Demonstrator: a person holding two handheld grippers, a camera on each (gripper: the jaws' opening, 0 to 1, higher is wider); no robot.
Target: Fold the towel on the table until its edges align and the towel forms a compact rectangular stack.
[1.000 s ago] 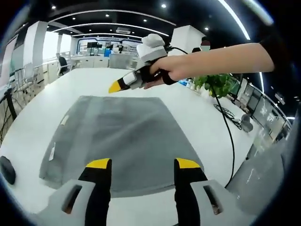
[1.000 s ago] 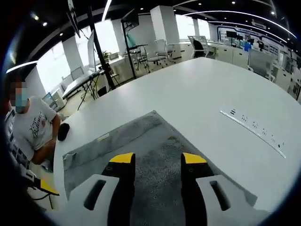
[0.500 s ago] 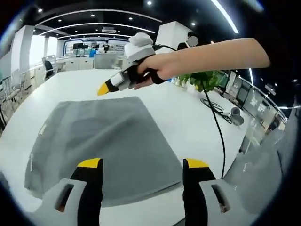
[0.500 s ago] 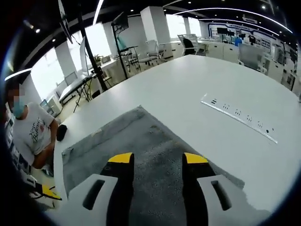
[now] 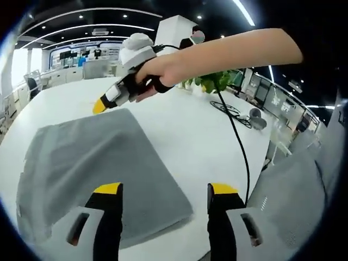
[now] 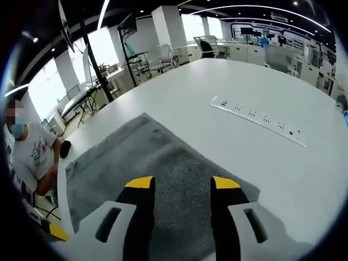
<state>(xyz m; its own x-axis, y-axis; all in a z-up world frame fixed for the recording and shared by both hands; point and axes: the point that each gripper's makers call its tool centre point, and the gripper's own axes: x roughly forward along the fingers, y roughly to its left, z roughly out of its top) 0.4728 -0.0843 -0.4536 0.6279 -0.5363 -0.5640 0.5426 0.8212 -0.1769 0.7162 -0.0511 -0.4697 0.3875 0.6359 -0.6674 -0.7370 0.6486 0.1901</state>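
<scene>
Brightness: both views bright and evenly lit indoors.
Source: ceiling strips (image 5: 242, 11) and spotlights overhead; windows (image 6: 103, 51) blown out white.
Glare: soft sheen on the white table (image 6: 261, 81).
Shadows: faint, soft-edged beside the towel (image 5: 81, 163).
Distortion: strong fisheye; straight lines bow toward the edges.
Focus: centre sharp; the periphery smears, and the far office is soft.

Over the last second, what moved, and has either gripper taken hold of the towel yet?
Both cameras swung, so most of the shift is the hands' own. The right gripper, seen in the left gripper view, has come down closer to the towel's far corner. The left gripper stays open over the near edge. Nothing was gripped; the towel still lies flat on the table.
</scene>
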